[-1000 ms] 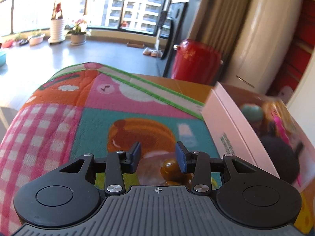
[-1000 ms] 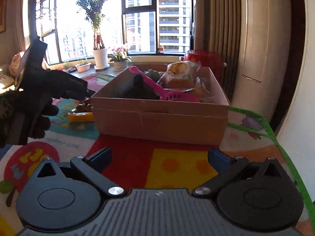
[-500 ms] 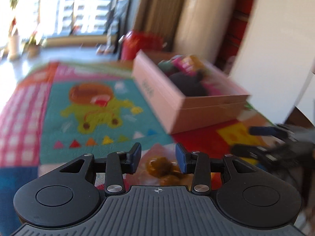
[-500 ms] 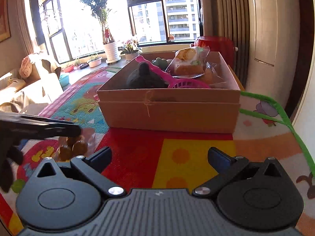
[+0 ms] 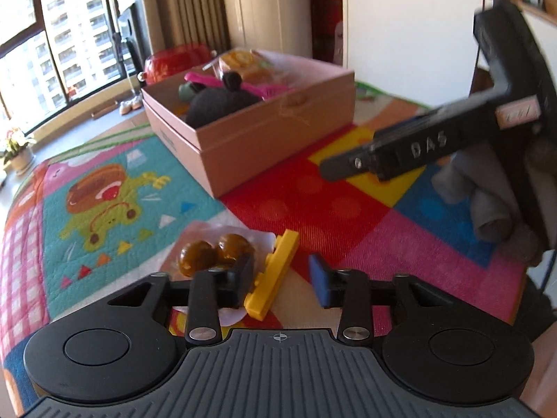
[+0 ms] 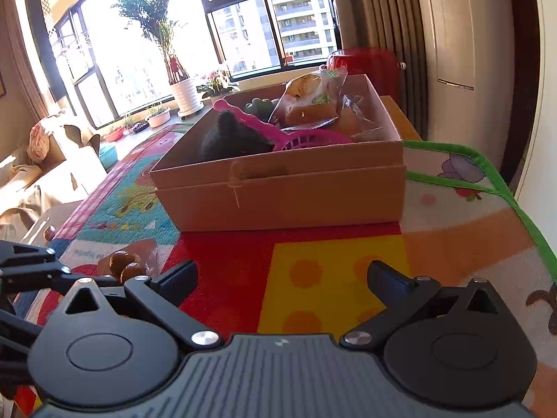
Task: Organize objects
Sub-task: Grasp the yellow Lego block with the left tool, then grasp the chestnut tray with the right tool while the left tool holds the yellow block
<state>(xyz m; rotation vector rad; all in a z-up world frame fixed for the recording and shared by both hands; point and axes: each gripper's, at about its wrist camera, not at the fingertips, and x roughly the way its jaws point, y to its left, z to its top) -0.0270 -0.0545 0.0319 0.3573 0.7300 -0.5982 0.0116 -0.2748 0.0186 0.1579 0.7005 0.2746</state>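
Left wrist view: the left gripper (image 5: 282, 280) is closing, jaws narrow around a yellow plastic block (image 5: 273, 277); whether the pads press it I cannot tell. A clear packet of brown balls (image 5: 212, 252) lies just beside it on the colourful quilted play mat (image 5: 313, 205). The open pink cardboard box (image 5: 250, 132) stands apart.

Right wrist view: the right gripper (image 6: 282, 278) gapes wide and empty over bare mat before the box, near the mat's green-trimmed edge (image 6: 497, 177).

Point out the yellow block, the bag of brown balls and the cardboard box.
yellow block (image 5: 275, 271): left wrist view, middle of its long top face.
bag of brown balls (image 5: 195, 259): left wrist view, on the left ball.
cardboard box (image 6: 278, 191): right wrist view, front wall.
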